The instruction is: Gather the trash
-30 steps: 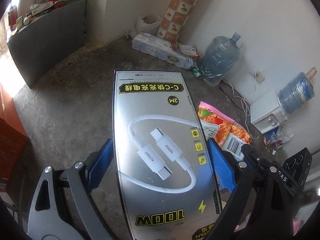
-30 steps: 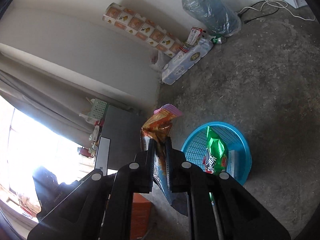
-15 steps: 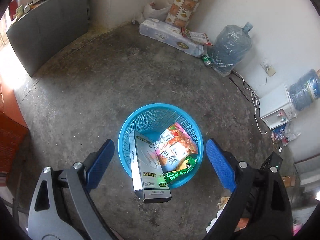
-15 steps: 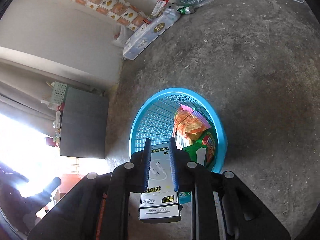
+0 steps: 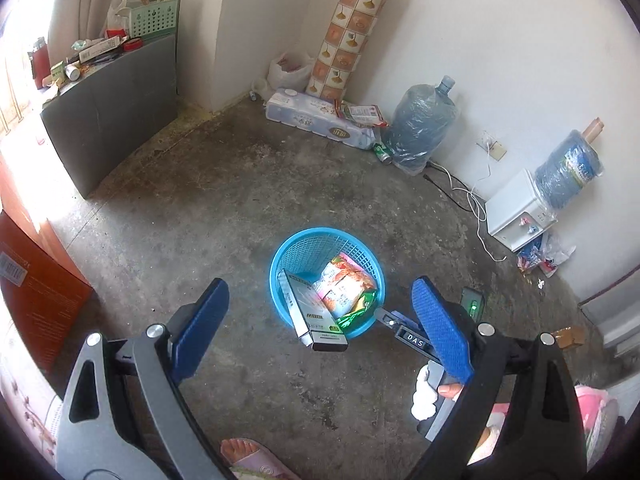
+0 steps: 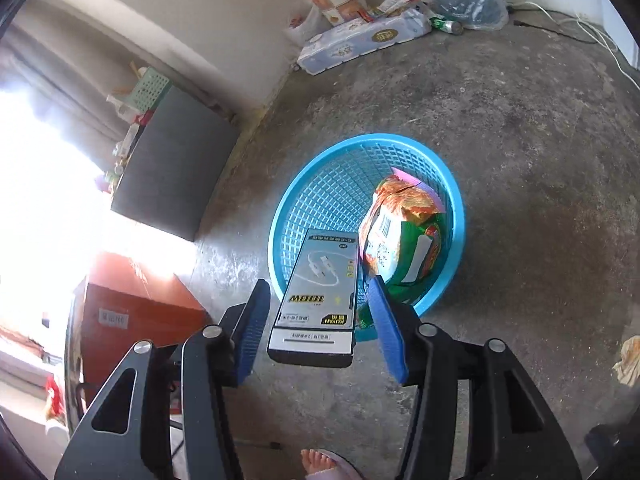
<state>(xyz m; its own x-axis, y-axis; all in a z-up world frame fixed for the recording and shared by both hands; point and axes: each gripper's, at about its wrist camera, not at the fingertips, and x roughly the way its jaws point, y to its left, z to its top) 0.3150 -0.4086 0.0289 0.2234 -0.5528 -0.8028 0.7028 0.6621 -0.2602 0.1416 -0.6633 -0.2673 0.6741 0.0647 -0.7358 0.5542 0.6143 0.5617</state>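
A blue plastic basket (image 5: pixel 298 249) (image 6: pixel 332 184) stands on the concrete floor. In it lie an orange snack bag (image 5: pixel 344 282) (image 6: pixel 390 216), a green wrapper (image 5: pixel 360 312) (image 6: pixel 416 256) and a grey cable box (image 5: pixel 310 310) (image 6: pixel 320 288) that leans over the near rim. My left gripper (image 5: pixel 320 332) is open and empty, above and short of the basket. My right gripper (image 6: pixel 318 326) is open, its blue pads either side of the box's near end without touching it. The right gripper also shows in the left wrist view (image 5: pixel 408 336).
A dark cabinet (image 5: pixel 108 104) stands at the left wall, an orange carton (image 5: pixel 36 288) near left. A tissue pack (image 5: pixel 320 120), patterned roll (image 5: pixel 344 32), water jugs (image 5: pixel 420 128) and a white box with cables (image 5: pixel 516 212) line the far wall. My foot (image 5: pixel 244 452) is below.
The left gripper let go of the cable box, the right gripper let go of the snack bag; both now lie in the basket. Both grippers pulled up and back; the right opened wide.
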